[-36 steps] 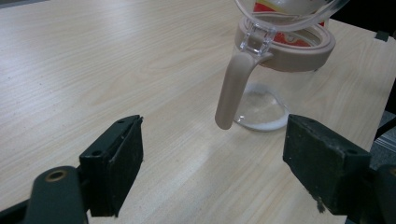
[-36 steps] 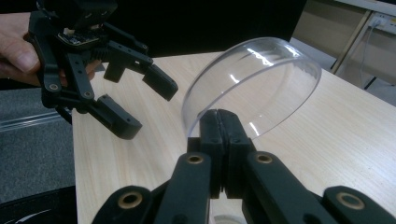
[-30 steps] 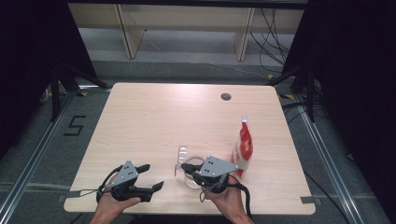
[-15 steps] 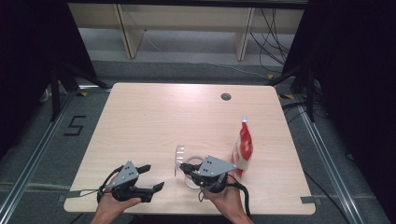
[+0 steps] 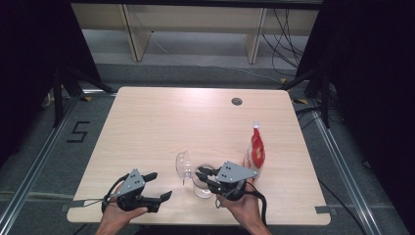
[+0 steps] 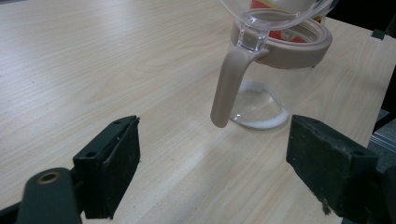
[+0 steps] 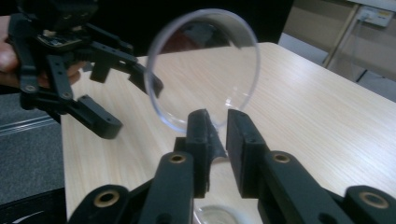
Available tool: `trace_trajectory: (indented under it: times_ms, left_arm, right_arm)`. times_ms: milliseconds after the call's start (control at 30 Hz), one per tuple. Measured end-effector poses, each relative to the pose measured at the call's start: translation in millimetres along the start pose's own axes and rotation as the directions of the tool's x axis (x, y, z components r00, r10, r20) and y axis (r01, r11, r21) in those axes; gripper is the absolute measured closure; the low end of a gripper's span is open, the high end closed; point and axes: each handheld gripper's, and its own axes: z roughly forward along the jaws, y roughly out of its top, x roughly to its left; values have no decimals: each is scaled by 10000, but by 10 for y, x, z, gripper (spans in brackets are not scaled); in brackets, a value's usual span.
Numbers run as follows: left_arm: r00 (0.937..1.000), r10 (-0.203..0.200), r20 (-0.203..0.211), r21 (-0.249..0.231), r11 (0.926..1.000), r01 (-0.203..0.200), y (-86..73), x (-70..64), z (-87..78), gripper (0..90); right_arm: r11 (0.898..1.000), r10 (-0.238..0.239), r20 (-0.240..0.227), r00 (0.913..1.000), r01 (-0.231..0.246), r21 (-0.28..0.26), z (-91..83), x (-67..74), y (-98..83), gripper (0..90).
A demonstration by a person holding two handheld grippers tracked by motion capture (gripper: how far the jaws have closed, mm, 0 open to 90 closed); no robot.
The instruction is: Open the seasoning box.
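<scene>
Setting: a pale wood-grain table (image 5: 161,122) with rounded corners stood on a grey floor, dark curtains at both sides and a light shelf unit (image 5: 195,29) behind. A small round dark grommet (image 5: 237,101) sat near the table's far edge. A "5" was marked on the floor (image 5: 78,131) at the left.

Item 1: clear jar (image 5: 202,182) with a beige rim band and a beige handle (image 6: 227,86), standing upright near the front edge of the table, between the two grippers. Its round clear lid (image 5: 182,165) was hinged up, standing on edge at the jar's left side. In the left gripper view the handle hung down the jar's near side, free of the table.

Item 2: red and white pouch (image 5: 256,151), upright, just right of the jar and behind the right gripper.

Item 3: right gripper (image 5: 205,175), held in a hand (image 5: 242,205) at the front edge. Its jaws were nearly closed, pinching the lid's tab at the jar rim; in the right gripper view the lid (image 7: 203,70) rose just beyond the jaw tips.

Item 4: left gripper (image 5: 159,186), held in a hand (image 5: 115,218) at the front left. Its jaws stood wide apart and empty, pointing toward the jar and apart from it.
</scene>
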Motion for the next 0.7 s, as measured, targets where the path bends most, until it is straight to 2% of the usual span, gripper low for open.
trace_trajectory:
  times_ms: [133, 200, 233, 300, 333, 367, 467, 533, 700]
  left_arm:
    - [9999, -135, 22, -102, 9999, 135, 1, -3, 0, 169]
    - [9999, -129, 46, -89, 9999, 130, 2, 3, -3, 168]
    - [9998, -169, 46, -134, 9998, 169, 3, 2, 0, 167]
    - [9999, -151, -9, -84, 9998, 151, 6, 5, -5, 166]
    - [9999, -122, 8, -26, 9999, 122, 7, 9, -9, 166]
    - [10000, 79, 34, -22, 10000, -79, 11, 21, -11, 166]
    - [10000, 93, 16, -17, 10000, -93, 12, 22, -15, 166]
    - [9999, -139, 18, -25, 9999, 139, 7, 12, -13, 166]
    - [9999, -110, -78, 16, 9999, 110, 3, 19, -18, 166]
  right_arm:
    - [9997, 245, 272, 9993, -247, 38, -96, -77, -59, 734]
    - [10000, 73, 379, 9993, -73, 15, -130, -115, -79, 715]
    - [9995, 317, 530, 9981, -316, -24, -153, -120, -104, 698]
    - [9990, 440, 593, 9973, -443, 24, -201, -145, -138, 676]
    - [9990, 447, 552, 9975, -452, 73, -218, -152, -156, 664]
    - [9986, 514, 546, 9972, -520, 100, -238, -151, -178, 654]
    - [9993, 373, 674, 9970, -378, 64, -259, -156, -220, 636]
    - [9987, 481, 573, 9972, -490, 145, -278, -156, -242, 619]
    - [9989, 435, 606, 9972, -445, 158, -314, -142, -277, 571]
